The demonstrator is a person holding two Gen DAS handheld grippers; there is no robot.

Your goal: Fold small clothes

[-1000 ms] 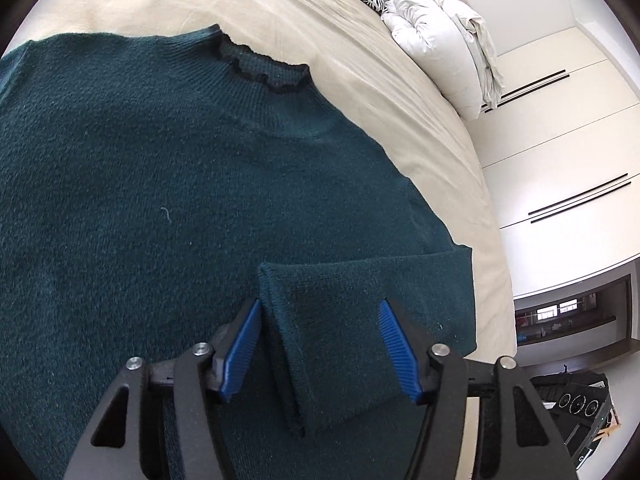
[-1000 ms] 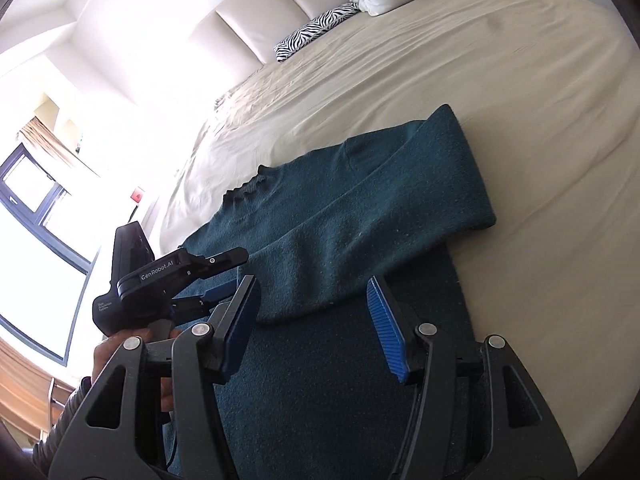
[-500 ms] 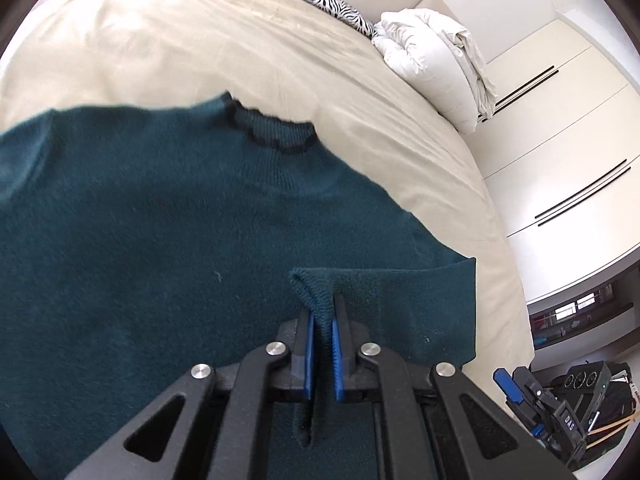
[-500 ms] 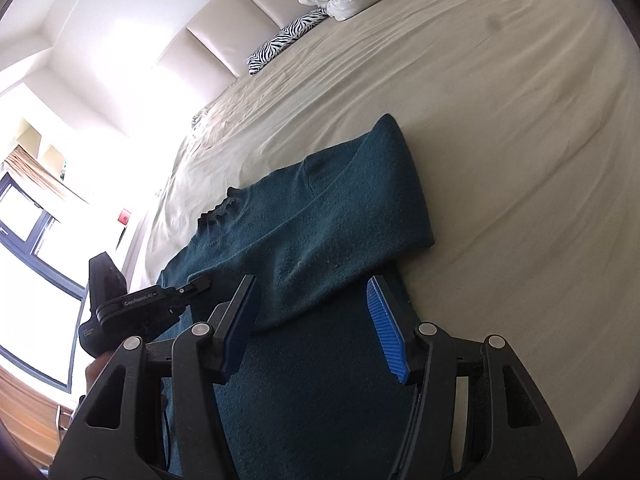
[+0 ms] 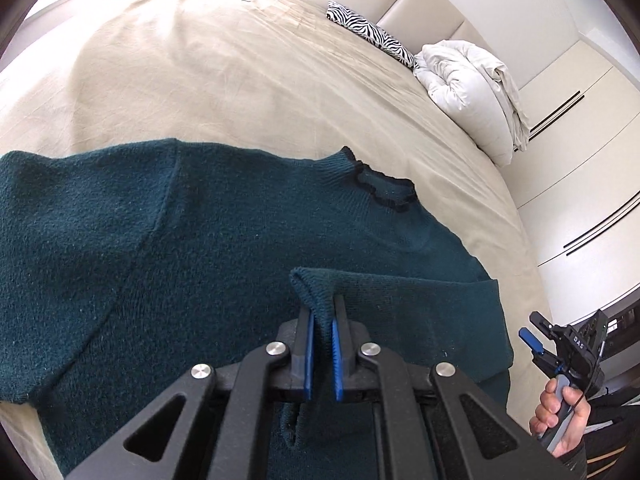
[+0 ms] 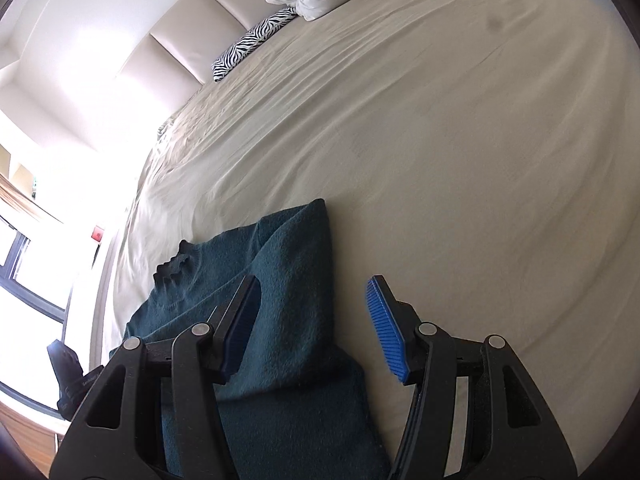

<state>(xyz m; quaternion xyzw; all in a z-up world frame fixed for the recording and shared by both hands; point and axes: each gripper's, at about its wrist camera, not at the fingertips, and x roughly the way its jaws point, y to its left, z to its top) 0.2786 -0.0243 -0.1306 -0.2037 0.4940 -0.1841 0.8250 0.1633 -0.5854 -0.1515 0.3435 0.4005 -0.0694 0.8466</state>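
A dark teal knit sweater [image 5: 208,240] lies flat on the beige bed, its black-trimmed collar [image 5: 380,188] toward the headboard. One sleeve [image 5: 420,312] is folded across the body. My left gripper [image 5: 320,320] is shut on the cuff end of that sleeve and holds it slightly raised. In the right wrist view the sweater [image 6: 288,288] lies at lower left. My right gripper [image 6: 316,320] is open and empty, above the sweater's folded side edge. It also shows in the left wrist view [image 5: 560,352], held in a hand off the bed's side.
The beige bed sheet [image 6: 440,152] spreads wide beyond the sweater. A white duvet [image 5: 472,92] and a zebra-print pillow [image 5: 368,32] lie by the padded headboard. White wardrobe doors [image 5: 580,152] stand at the right. A window [image 6: 24,264] is at left.
My left gripper closed on the sleeve cuff and has drawn it back and up. My right gripper stayed open and pulled back toward the sweater's side edge.
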